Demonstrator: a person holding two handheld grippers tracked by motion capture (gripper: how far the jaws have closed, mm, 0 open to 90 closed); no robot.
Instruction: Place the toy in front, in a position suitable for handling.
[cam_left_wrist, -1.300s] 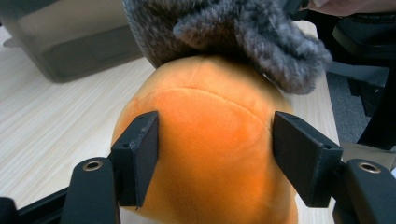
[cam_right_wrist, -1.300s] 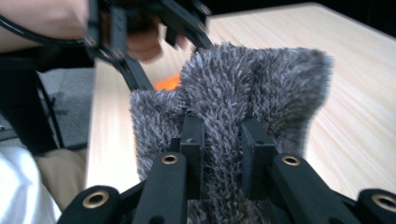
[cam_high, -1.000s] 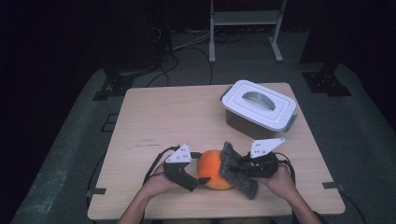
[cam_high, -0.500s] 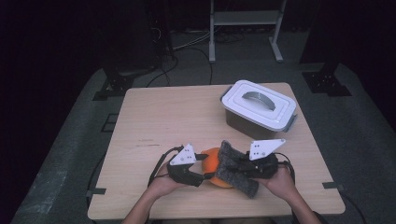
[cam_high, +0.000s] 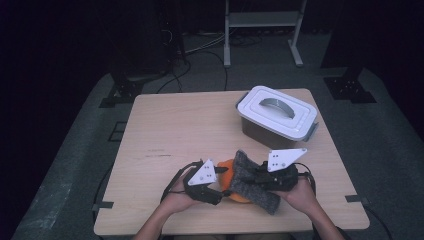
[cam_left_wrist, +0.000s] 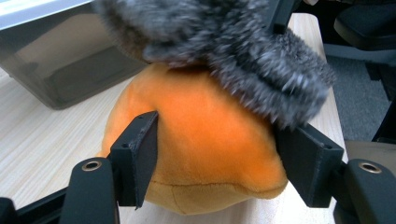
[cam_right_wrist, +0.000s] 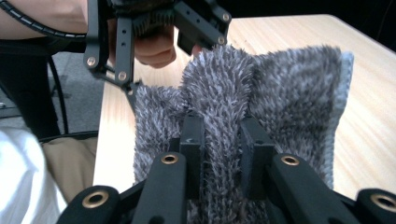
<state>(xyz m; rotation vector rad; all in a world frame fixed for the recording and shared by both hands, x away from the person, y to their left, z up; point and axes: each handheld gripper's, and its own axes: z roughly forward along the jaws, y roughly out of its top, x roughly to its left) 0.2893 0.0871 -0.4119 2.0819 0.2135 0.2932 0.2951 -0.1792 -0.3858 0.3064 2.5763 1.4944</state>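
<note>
An orange plush toy (cam_left_wrist: 205, 135) lies on the table near its front edge, also seen as the orange plush (cam_high: 239, 196) in the high view. A grey fuzzy cloth (cam_high: 252, 182) is draped over its top. My left gripper (cam_left_wrist: 224, 163) is open, with one jaw on each side of the plush and the left jaw against its flank. My right gripper (cam_right_wrist: 219, 140) is shut on a fold of the grey cloth (cam_right_wrist: 289, 93), which it holds up over the plush. In the high view the left gripper (cam_high: 223, 186) and right gripper (cam_high: 257, 180) face each other across the toy.
A grey storage box with a white handled lid (cam_high: 276, 116) stands at the back right of the wooden table (cam_high: 175, 130); its wall (cam_left_wrist: 60, 60) is just behind the plush. A hand and the left gripper (cam_right_wrist: 154, 28) are beyond the cloth in the right gripper view.
My left gripper has moved right, and its jaws now sit around the orange plush. The right gripper has kept hold of the grey cloth over the toy.
</note>
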